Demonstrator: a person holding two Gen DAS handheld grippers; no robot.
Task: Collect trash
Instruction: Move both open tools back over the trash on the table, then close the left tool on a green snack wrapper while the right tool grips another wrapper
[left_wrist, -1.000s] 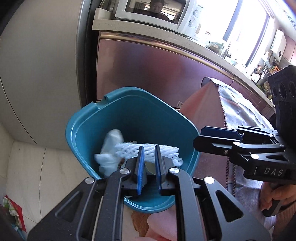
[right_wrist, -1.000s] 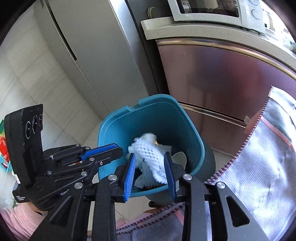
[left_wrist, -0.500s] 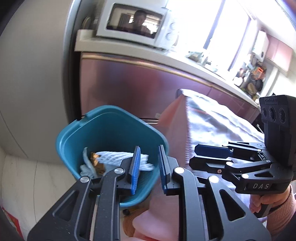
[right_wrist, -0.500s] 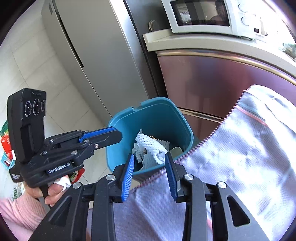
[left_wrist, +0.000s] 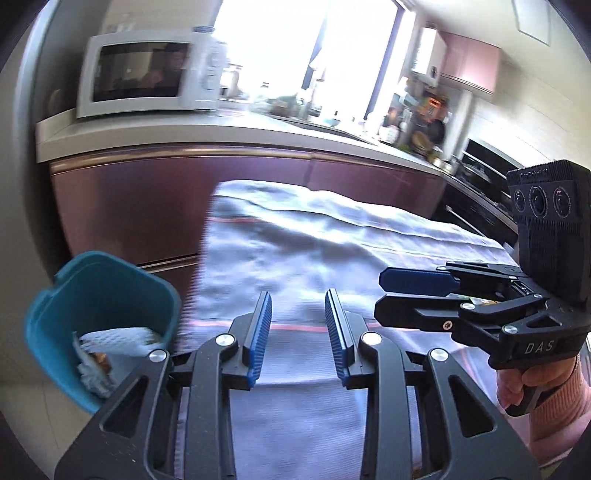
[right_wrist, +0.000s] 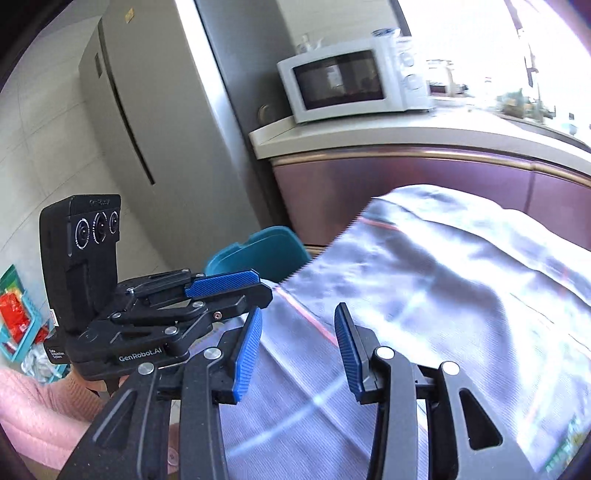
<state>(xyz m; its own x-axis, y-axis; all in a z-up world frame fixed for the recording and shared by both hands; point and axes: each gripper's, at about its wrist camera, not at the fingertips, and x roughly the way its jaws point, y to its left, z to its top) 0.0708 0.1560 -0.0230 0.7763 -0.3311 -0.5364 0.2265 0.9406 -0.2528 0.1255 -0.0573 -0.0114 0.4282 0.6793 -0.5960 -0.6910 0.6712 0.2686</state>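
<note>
A teal trash bin (left_wrist: 99, 295) stands on the floor at the left end of the table; it holds white foam netting (left_wrist: 118, 338) and crumpled paper. Its rim also shows in the right wrist view (right_wrist: 258, 251). My left gripper (left_wrist: 299, 332) is open and empty above the grey tablecloth (left_wrist: 314, 251), to the right of the bin. My right gripper (right_wrist: 299, 350) is open and empty above the same cloth (right_wrist: 443, 295). Each gripper shows in the other's view: the right one (left_wrist: 413, 291) and the left one (right_wrist: 225, 288).
A maroon counter (left_wrist: 166, 192) with a white microwave (left_wrist: 147, 74) runs behind the table. A grey fridge (right_wrist: 159, 110) stands to the left. A teal rack with red items (right_wrist: 18, 325) sits on the floor at far left.
Both grippers have swung up and right, away from over the bin to above the tablecloth. Both sets of jaws have opened wider. The trash stays in the bin.
</note>
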